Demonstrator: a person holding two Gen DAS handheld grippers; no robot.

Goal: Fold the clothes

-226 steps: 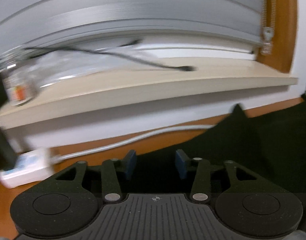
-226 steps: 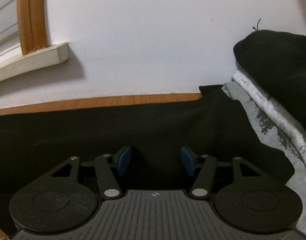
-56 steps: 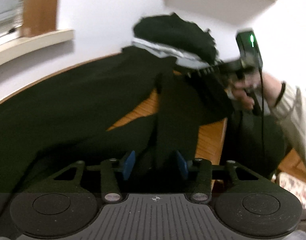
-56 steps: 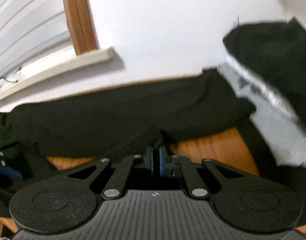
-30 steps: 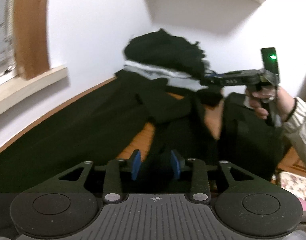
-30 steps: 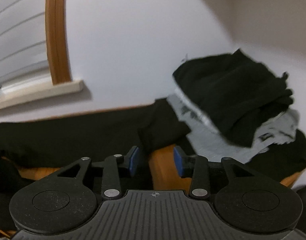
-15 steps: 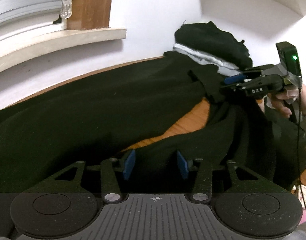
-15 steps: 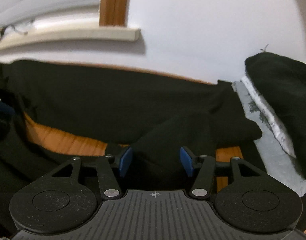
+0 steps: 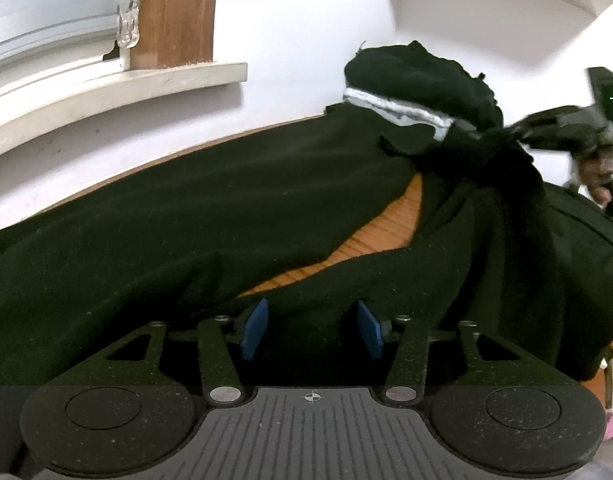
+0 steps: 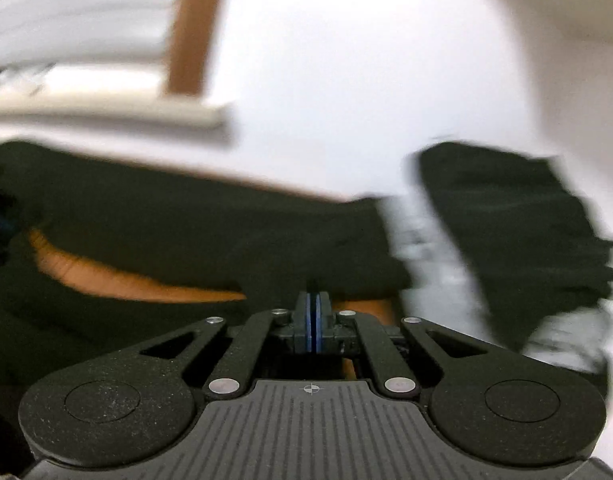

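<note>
While your right hand-held gripper [image 10: 315, 322] has just snapped its blue pads [image 10: 309, 320] flat together, the black garment [image 9: 210, 216] bunches toward it in the left wrist view, so you appear to have pinched an edge of the cloth there; the blurred right view cannot confirm fabric between the pads. Your left hand-held gripper [image 9: 311, 328] stands about half open, its jaws having just been widening, with a fold of the same garment lying between the pads but not pressed. That suggests you are about to take a second hold so the cloth can be drawn taut before folding.

You have the garment spread long across the wooden tabletop [image 9: 378, 236], a wedge of bare orange wood showing where two parts of it split apart. It looks soft, matte and heavy, draping in rounded folds. At the far end, against the white wall, sits a pile of clothes [image 9: 414, 84]: dark knits over a pale grey piece.
</note>
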